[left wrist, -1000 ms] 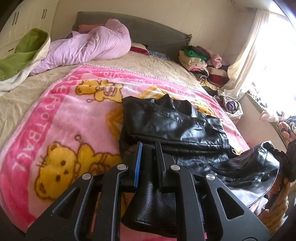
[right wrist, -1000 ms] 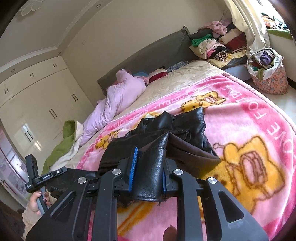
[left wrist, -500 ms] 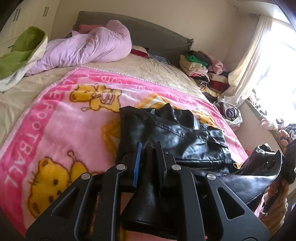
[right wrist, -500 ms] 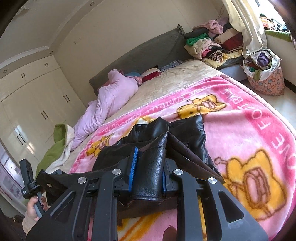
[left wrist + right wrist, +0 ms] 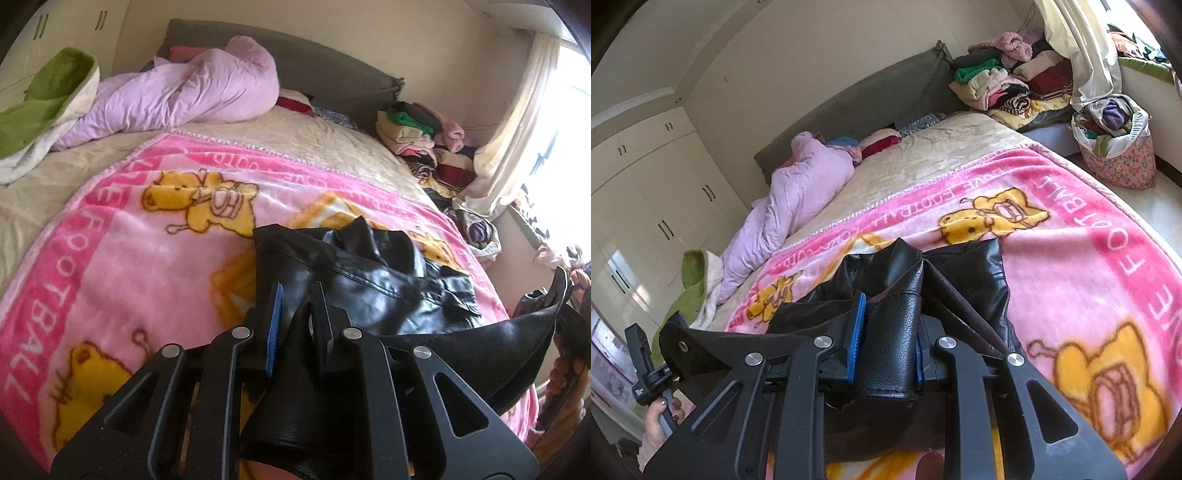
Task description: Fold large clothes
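Here the left tongs (image 5: 295, 314) are clamped on one corner of a black leather jacket (image 5: 369, 288), whose hem stretches taut across to the right tongs (image 5: 890, 325), clamped on the other corner. The rest of the jacket lies folded on a pink cartoon blanket (image 5: 122, 258) spread over the bed (image 5: 295, 136). A lilac duvet (image 5: 177, 96) is bunched near the headboard, and piled clothes (image 5: 1008, 85) sit beyond the bed's right side.

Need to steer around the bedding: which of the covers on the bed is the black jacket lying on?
The pink cartoon-bear blanket. The black jacket rests on it, while the lilac duvet and green-lined blanket are bunched near the headboard.
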`<act>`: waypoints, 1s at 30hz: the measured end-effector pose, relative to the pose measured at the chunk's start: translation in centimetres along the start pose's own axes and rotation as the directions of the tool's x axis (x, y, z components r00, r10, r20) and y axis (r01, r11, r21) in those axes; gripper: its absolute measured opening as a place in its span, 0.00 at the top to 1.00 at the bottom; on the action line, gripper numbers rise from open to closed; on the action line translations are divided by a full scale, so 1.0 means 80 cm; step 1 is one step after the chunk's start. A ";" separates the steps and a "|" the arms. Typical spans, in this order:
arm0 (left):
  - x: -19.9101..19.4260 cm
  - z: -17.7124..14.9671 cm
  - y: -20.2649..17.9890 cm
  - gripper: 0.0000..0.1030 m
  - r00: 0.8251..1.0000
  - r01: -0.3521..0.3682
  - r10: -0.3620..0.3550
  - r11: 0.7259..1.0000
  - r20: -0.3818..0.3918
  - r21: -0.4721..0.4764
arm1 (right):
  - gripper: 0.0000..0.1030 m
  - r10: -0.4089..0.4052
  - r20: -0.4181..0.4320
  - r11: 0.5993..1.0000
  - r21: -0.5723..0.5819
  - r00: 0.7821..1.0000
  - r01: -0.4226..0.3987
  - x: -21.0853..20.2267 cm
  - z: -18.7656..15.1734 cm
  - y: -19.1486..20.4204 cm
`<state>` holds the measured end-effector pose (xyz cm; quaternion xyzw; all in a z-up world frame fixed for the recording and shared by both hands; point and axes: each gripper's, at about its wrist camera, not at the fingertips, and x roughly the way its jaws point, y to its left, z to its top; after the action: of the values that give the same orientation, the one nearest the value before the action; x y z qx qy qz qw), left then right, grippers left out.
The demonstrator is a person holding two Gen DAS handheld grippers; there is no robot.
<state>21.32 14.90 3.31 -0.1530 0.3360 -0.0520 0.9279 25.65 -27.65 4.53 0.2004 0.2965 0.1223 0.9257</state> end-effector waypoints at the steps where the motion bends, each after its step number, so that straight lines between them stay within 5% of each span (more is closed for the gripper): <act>1: 0.004 0.001 0.001 0.90 1.000 -0.008 0.008 1.000 -0.001 -0.004 | 0.80 -0.010 -0.010 1.000 0.002 1.000 0.010 0.009 0.002 -0.001; 11: 0.043 0.015 0.028 0.90 0.997 -0.069 0.073 0.986 0.015 -0.149 | 0.80 -0.113 -0.095 0.993 0.025 0.989 0.116 0.077 0.010 -0.021; 23: 0.015 0.019 0.033 0.80 0.984 -0.029 0.052 0.991 0.173 -0.133 | 0.76 -0.220 -0.140 0.974 0.022 0.965 0.225 0.128 0.008 -0.038; 27: 0.022 0.023 0.034 0.67 0.984 -0.056 0.068 0.995 0.163 -0.080 | 0.68 -0.263 -0.124 0.963 0.018 0.957 0.267 0.135 0.009 -0.043; 30: 0.042 0.017 0.038 0.67 0.992 -0.044 0.051 0.997 0.119 -0.063 | 0.59 -0.254 -0.086 0.967 0.012 0.964 0.255 0.130 0.011 -0.044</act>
<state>24.79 17.48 1.26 -0.1759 0.2846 -0.0103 0.9423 34.81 -27.48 -1.59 0.1660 0.3595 0.0073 0.9182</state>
